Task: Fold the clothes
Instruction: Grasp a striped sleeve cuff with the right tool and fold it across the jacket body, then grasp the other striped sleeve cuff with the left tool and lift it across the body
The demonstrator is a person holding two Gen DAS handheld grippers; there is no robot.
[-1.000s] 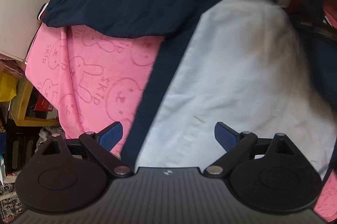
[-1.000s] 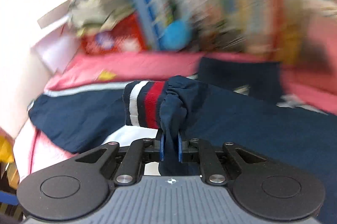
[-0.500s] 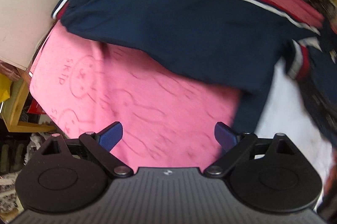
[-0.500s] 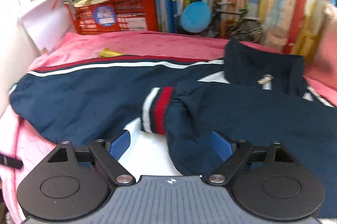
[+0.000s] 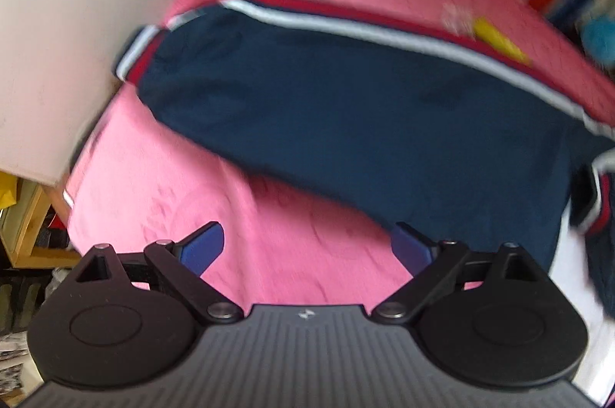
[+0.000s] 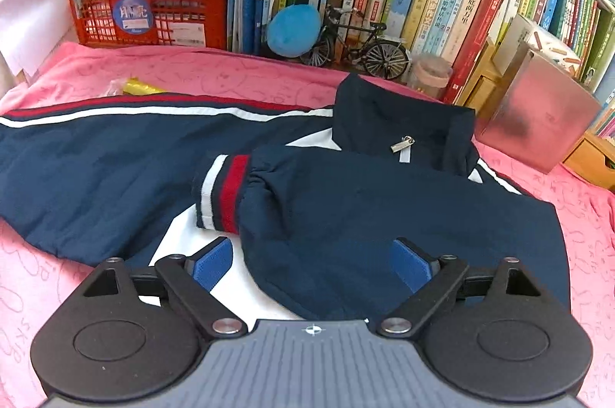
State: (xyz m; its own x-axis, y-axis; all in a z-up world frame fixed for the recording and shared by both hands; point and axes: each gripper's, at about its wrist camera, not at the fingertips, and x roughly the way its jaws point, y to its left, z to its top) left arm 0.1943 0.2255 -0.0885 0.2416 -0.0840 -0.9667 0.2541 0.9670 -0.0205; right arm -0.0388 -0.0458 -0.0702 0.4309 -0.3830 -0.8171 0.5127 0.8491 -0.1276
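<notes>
Jaws of the right gripper (image 6: 309, 264) are opening over the navy track jacket (image 6: 384, 208), gripping nothing; the left gripper (image 5: 307, 246) gapes above the pink rabbit-print cloth (image 5: 269, 216) marked "SKIP". Folded sleeve's striped cuff (image 6: 221, 193) lies across the jacket, spread mid-surface.

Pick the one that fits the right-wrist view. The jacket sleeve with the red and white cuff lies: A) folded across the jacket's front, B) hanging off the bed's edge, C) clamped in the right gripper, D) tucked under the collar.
A: the sleeve lies across the jacket chest, its cuff on the white panel, while the right gripper has its jaws opening with no pad pressing on the cloth.
</notes>
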